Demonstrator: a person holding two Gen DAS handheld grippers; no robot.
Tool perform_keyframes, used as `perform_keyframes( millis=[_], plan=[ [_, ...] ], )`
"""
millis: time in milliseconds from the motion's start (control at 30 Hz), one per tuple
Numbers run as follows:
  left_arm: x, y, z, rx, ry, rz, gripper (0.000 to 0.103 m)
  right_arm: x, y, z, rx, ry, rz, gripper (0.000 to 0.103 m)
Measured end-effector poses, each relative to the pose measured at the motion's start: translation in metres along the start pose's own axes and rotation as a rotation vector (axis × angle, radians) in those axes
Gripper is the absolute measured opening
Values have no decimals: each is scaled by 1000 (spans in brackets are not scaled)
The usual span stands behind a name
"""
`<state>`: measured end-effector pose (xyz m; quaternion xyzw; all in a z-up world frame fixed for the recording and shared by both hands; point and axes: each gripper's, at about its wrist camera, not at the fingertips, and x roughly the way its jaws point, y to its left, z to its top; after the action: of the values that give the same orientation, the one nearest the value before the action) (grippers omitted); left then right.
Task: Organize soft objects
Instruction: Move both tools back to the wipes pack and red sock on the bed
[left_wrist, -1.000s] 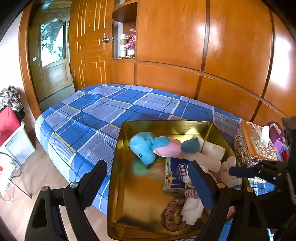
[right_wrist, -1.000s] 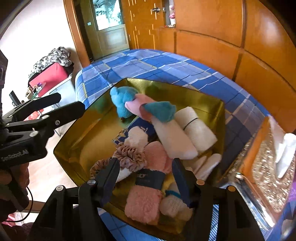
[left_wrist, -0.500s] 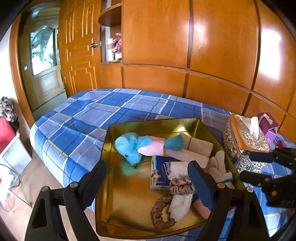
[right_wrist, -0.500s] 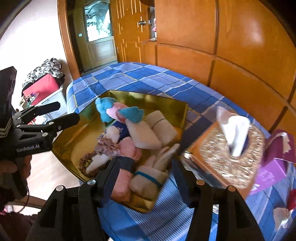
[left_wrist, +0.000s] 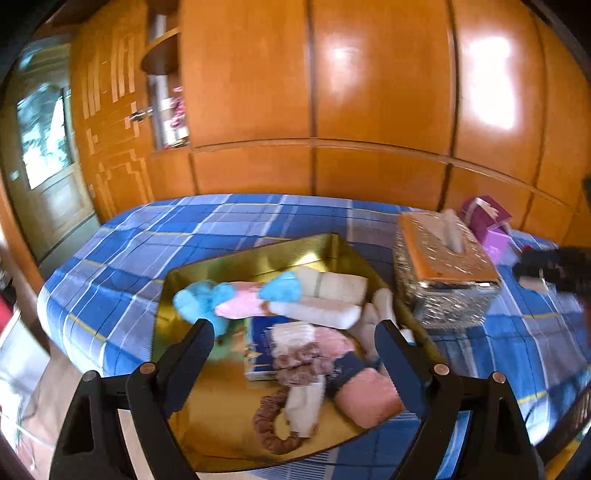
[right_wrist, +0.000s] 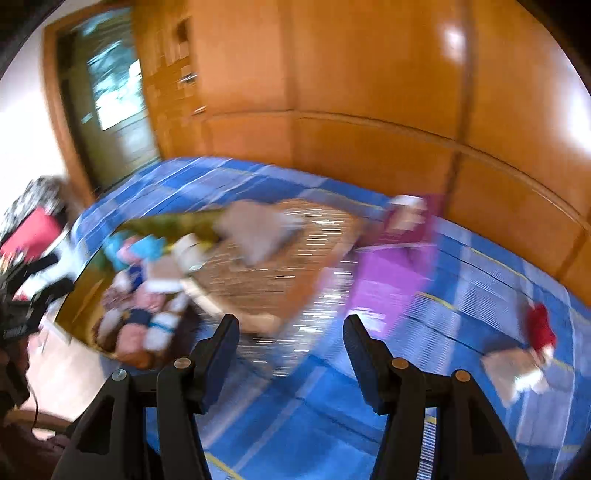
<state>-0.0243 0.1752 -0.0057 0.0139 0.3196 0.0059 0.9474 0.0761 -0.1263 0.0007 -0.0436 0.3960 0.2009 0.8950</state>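
A gold tray (left_wrist: 207, 417) sits on the blue plaid bed and holds soft things: a blue and pink plush (left_wrist: 221, 301), rolled white towels (left_wrist: 328, 299), a pink cloth (left_wrist: 369, 398), brown scrunchies (left_wrist: 273, 428) and a blue packet (left_wrist: 258, 354). My left gripper (left_wrist: 295, 328) is open and empty, above the tray's near side. My right gripper (right_wrist: 291, 321) is open and empty, over the bed to the right of the tray (right_wrist: 81, 295). The right wrist view is blurred. A red and white soft item (right_wrist: 539, 328) lies on the bed at the right.
A glittery tissue box (left_wrist: 447, 269) stands right of the tray, with a purple box (left_wrist: 491, 229) behind it. Wooden wall panels run behind the bed (left_wrist: 147, 240). A door (left_wrist: 44, 155) is at the far left. The floor lies left of the bed.
Both grippers have swung to the right and pulled back. The right gripper has left the tray and now faces the tissue box and the bed beyond it. Both stay open.
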Motion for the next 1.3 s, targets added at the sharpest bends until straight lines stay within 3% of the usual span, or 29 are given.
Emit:
perform_keyframes(
  millis=[367, 633, 700, 800, 867, 1100, 1300],
  plan=[
    [-11, -59, 7, 164, -14, -113, 89, -39, -156, -14, 396, -114, -318, 59],
    [-8, -96, 7, 256, 7, -164, 89, -44, -247, -65, 689, -127, -568, 59],
    [-7, -105, 6, 279, 10, -176, 89, -51, -265, -77, 813, -141, -538, 59],
    [-4, -120, 6, 308, 21, -201, 89, -57, -271, -85, 866, -148, -550, 59],
    [-1, -129, 5, 331, 30, -216, 89, -59, -278, -92, 925, -160, -495, 59],
    [6, -171, 7, 416, 52, -284, 88, -65, -294, -109, 1062, -188, -445, 59],
    [19, -210, 8, 488, 91, -348, 85, -74, -303, -127, 1178, -219, -446, 59]
  ],
)
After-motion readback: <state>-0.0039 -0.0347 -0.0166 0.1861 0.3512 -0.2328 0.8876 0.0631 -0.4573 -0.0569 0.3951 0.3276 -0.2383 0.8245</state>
